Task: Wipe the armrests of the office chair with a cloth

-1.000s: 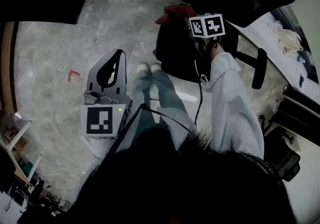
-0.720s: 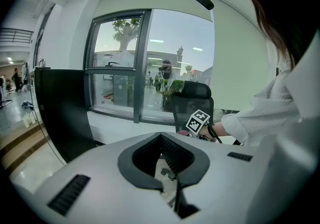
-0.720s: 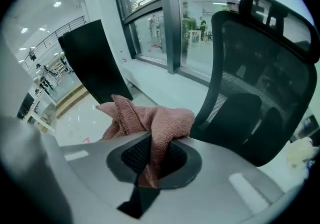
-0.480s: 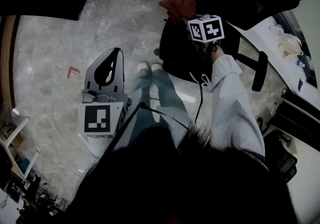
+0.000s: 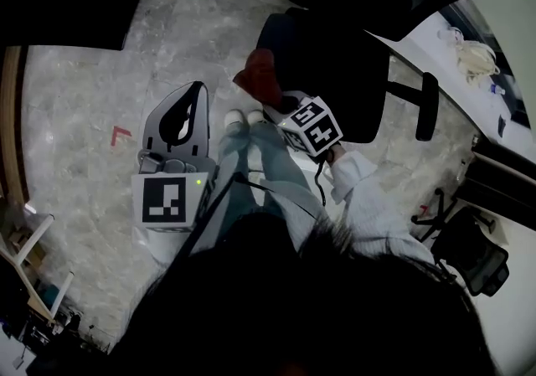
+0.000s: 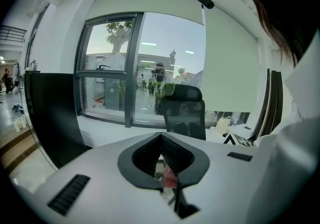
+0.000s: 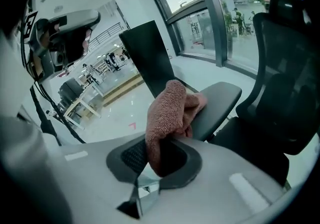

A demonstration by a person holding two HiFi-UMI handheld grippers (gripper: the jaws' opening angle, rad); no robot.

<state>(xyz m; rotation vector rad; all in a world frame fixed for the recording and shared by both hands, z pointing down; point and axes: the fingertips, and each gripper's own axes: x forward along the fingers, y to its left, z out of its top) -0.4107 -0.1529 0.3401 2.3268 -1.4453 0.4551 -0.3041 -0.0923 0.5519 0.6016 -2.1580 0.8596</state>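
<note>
The black office chair (image 5: 335, 48) stands in front of me, its right armrest (image 5: 428, 106) sticking out at the side. My right gripper (image 5: 272, 98) is shut on a red cloth (image 5: 256, 74) at the chair's near left side. In the right gripper view the cloth (image 7: 170, 115) bulges up out of the gripper (image 7: 159, 154) and hangs just before the near end of a black armrest pad (image 7: 216, 102); whether it touches the pad I cannot tell. My left gripper (image 5: 198, 91) hangs over the floor to the left, shut, with nothing held (image 6: 161, 138).
A white desk (image 5: 469, 73) with cables runs along the right. Another dark chair base (image 5: 473, 253) sits at the lower right. A red mark (image 5: 120, 135) is on the marble floor. The person's shoes (image 5: 243, 118) stand by the chair. A dark panel (image 6: 50, 113) rises at the left.
My right gripper has pulled the cloth back toward me and leftward, from the far end of the chair's left side to its near end. The left gripper has stayed put.
</note>
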